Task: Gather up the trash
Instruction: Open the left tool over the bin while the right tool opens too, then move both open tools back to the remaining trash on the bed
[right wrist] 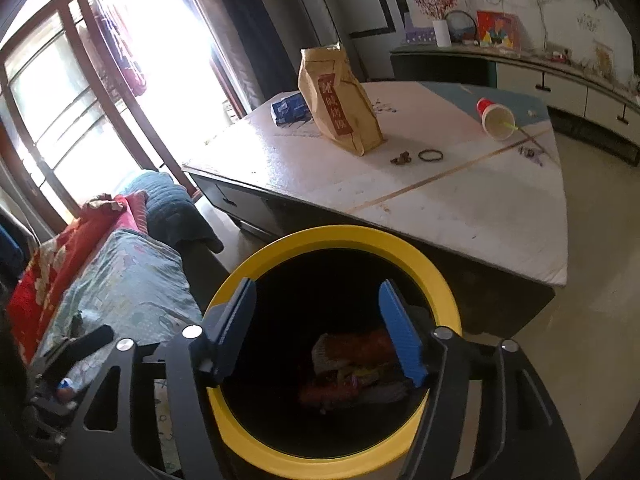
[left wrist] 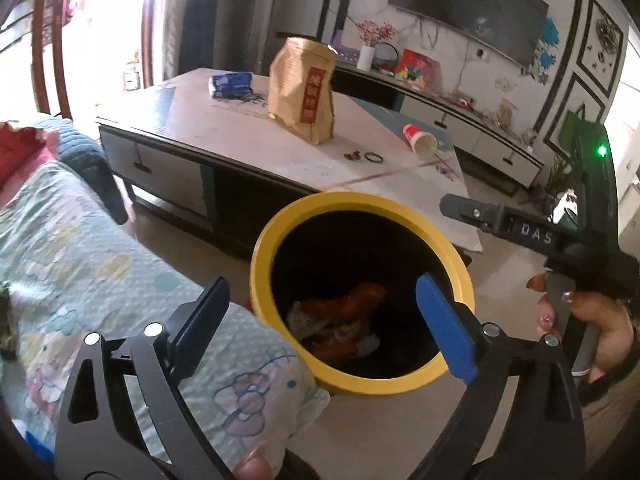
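One low white surface fills the far half of both views; its near right corner is cut off behind the one yellow-rimmed bin, which stands on the floor just beside a sofa under a patterned cover. The bin's inside is dark, and the wrappers heaped at the bottom are too blurred to count. On the surface stand one brown paper bag upright, one blue packet far left of it, and one red paper cup tipped on its side at the right. One dark ring and some small crumbs lie near the bag. The left claw and right claw both hang over the bin mouth, spread wide and empty.
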Motion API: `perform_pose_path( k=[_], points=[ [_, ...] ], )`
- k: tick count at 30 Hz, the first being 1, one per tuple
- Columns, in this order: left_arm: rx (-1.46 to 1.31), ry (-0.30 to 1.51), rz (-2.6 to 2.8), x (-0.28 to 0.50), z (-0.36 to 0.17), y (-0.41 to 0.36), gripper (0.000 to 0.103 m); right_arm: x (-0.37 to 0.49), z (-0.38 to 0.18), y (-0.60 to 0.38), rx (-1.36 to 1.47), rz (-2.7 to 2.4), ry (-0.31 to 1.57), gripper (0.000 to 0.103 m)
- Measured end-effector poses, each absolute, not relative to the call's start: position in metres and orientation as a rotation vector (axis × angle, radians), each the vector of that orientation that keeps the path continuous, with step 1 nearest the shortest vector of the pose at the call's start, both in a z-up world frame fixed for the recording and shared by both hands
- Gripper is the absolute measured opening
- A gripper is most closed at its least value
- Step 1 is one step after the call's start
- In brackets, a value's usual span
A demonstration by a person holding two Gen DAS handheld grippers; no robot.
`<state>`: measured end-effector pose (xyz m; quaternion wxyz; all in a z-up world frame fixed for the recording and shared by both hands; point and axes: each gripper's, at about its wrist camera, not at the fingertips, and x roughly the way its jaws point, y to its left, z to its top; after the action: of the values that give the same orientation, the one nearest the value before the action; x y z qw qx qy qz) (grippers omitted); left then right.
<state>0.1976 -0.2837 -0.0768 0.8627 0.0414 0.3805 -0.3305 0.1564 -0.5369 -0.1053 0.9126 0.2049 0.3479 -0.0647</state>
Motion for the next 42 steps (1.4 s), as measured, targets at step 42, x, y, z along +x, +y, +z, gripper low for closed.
perform_pose_path(
  k=[42],
  points=[
    [-0.183,0.561,-0.218,0.151,-0.014,-0.030,0.092,0.142,-0.045,-0.268,0.113,0.409,0.679,0.077]
  ],
)
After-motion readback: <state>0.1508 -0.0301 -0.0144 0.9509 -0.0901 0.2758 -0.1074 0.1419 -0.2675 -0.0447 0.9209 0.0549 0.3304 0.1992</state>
